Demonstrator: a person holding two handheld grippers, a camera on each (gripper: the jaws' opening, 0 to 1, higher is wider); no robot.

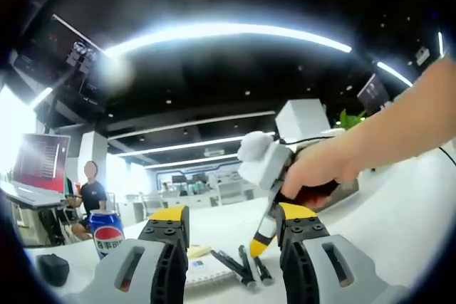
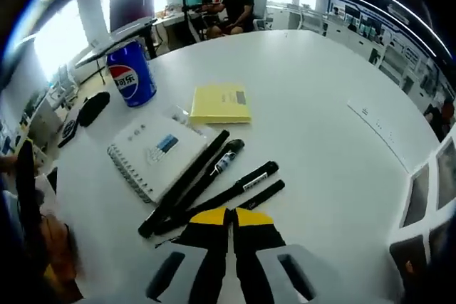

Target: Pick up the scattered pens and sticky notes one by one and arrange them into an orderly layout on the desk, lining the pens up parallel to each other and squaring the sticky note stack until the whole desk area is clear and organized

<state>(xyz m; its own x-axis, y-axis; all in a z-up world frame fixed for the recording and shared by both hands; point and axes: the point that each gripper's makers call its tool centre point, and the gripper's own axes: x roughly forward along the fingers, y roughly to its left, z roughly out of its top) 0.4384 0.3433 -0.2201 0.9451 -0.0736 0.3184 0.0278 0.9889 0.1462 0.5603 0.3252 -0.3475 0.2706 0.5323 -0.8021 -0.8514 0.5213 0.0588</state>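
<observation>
Near the white table's (image 2: 320, 69) middle, four black pens (image 2: 206, 183) lie beside a white spiral notebook (image 2: 153, 151); the right gripper's (image 2: 230, 220) jaws are closed, the left gripper's (image 1: 231, 229) wide apart.

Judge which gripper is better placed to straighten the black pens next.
Right. The right gripper hangs just above the black pens, jaws shut; the left gripper sits back, open, viewing them from farther away.

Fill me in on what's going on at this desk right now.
A person is tidying a white round desk with two hand-held grippers. Four black pens already lie roughly side by side, next to a white spiral notebook and a yellow sticky note pad. The right hand-held gripper hangs shut just above the pens. The left hand-held gripper is open, holding nothing. A blue Pepsi can stands behind.
</observation>
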